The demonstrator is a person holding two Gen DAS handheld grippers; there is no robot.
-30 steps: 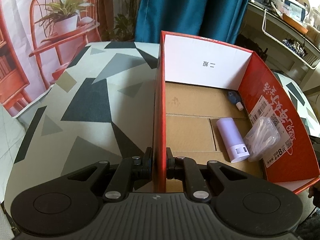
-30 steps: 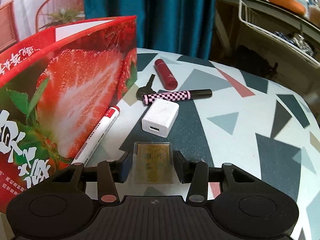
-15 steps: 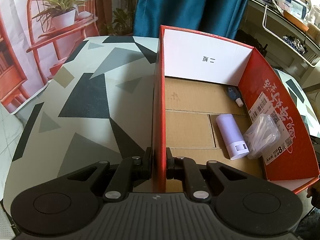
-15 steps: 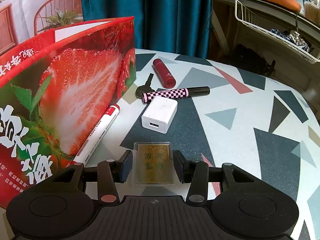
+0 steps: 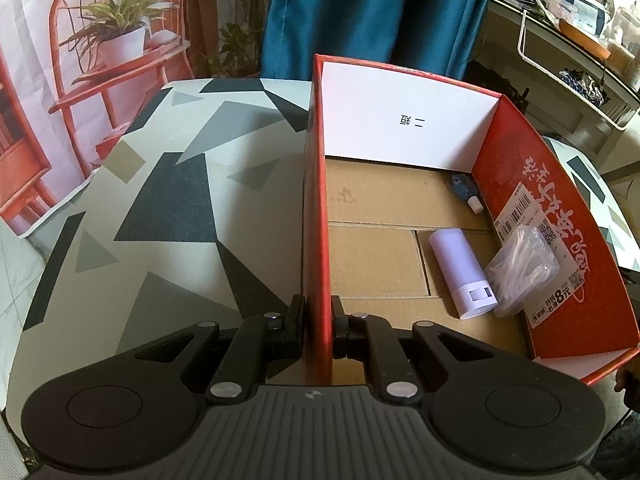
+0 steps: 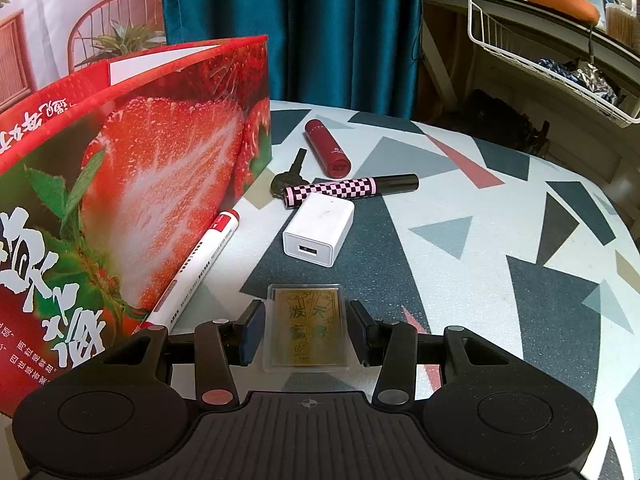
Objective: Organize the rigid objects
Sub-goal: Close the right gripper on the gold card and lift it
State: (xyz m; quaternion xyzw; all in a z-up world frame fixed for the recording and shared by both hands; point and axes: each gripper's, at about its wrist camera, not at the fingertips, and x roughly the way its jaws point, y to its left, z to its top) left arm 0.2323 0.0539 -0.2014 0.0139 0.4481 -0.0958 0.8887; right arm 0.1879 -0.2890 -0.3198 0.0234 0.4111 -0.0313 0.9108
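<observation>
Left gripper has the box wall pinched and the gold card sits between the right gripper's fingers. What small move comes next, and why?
Probably close the right gripper on the gold card: its jaws straddle the card with gaps on both sides, so nothing is gripped yet. The left gripper already steadies the strawberry box, ready for the drop-in.

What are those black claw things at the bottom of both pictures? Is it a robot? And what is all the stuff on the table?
No robot: a person holds a grabbing tool in each hand, with a camera on each one looking along its fingers. The left tool pinches the side wall of the strawberry box. Inside lie a white tube, a clear packet and a small blue bottle. The right tool straddles a gold card without squeezing it. Waiting on the table are a white charger, a checked pen, a red tube, a black key and a white marker.
</observation>
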